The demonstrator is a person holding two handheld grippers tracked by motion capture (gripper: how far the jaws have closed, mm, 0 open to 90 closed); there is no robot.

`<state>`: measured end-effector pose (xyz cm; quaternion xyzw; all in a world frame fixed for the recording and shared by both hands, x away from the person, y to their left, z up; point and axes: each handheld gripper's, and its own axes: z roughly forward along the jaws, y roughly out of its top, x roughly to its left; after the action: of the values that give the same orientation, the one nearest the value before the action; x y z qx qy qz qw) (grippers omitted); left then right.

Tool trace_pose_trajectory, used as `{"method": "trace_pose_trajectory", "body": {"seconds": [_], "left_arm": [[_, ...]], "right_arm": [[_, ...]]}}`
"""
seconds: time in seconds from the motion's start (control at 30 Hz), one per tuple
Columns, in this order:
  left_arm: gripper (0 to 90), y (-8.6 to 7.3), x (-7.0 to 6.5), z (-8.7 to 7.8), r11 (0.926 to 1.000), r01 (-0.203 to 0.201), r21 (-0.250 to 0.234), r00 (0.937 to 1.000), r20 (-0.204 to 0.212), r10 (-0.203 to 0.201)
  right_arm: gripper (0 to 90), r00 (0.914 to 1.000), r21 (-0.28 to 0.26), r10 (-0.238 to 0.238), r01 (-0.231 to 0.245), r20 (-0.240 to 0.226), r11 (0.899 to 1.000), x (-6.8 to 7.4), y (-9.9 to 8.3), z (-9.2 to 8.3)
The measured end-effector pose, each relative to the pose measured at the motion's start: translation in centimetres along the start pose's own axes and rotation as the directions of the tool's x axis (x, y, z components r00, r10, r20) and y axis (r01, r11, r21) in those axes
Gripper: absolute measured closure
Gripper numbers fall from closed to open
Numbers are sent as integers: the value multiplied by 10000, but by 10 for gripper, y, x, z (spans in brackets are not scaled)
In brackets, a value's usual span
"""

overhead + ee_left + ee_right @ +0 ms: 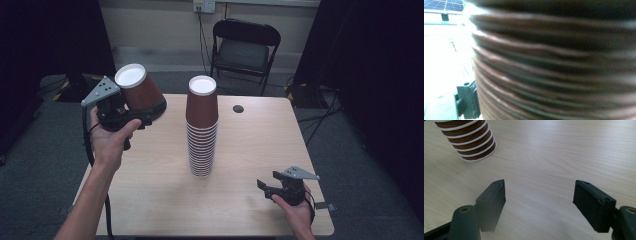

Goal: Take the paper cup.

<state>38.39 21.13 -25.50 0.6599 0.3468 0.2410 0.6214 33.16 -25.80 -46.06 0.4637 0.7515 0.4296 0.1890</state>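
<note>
Judging by its look, the brown paper cup (pixel 141 92) held up at the far left will handle as a light, thin-walled thing that dents if squeezed hard. It is tipped on its side, white bottom toward the far left and open mouth toward the right. The left tongs (pixel 131 114) are clamped on it near the rim, where the rolled lip makes the wall stiffest; that is the sensible place to take hold, with gentle pressure only. A waxy surface may make it slippery, though that is a guess.

At the middle of the tabletop (pixel 150 200) stands the tall stack of upside-down cups (pixel 201 127), white bottom on top and many white rims showing near its foot. Such a tower is light and top-heavy, so a sideways nudge could topple it, and nested cups may cling together when one is lifted.

Near the right corner the right tongs (pixel 539 197) sit low over bare wood, spread wide and holding nothing, well apart from the stack.

Much is hard to make out. The left gripper view is a blurred close wall of brown ridges (pixel 554 65), so how the jaws stand on the cup is hidden there. Beyond the tabletop a black folding chair (pixel 244 47) stands against the far wall, and dark curtains swallow both sides.
</note>
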Motion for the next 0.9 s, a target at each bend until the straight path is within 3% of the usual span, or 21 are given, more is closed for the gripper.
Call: {"method": "trace_pose_trajectory", "body": {"seconds": [0.13,0.23,0.33,0.4,0.5,0.7,0.77,0.9], "left_arm": [[108,-11,0,-4,9997,13,239,10000,88,-16],[108,-22,2,-7,9992,267,311,9996,17,-268],[108,-33,3,-9,9990,169,415,9999,27,-170],[107,-42,0,-12,9998,75,179,9996,-270,-70],[107,-52,-1,-14,9996,175,208,9997,-158,-172],[107,-73,-7,-15,9972,115,741,9999,-65,-110],[108,-79,-10,-16,9971,70,754,9996,-293,-48],[108,-92,-14,-15,9922,116,1240,9999,62,-124]], "right_arm": [[251,10000,21,-60,60,-69,10000,3,0,0],[243,9999,15,-77,77,-141,10000,5,1,0],[273,9994,-4,-194,194,-275,9998,6,1,1],[272,9988,95,-236,240,-425,9997,7,1,2],[273,9979,62,-249,253,-595,9997,8,1,2],[274,9964,-106,-282,274,-805,9996,10,2,0],[273,9953,-112,-326,317,-910,9994,12,1,1],[280,9925,-213,-295,272,-1188,9994,16,2,1]]}}
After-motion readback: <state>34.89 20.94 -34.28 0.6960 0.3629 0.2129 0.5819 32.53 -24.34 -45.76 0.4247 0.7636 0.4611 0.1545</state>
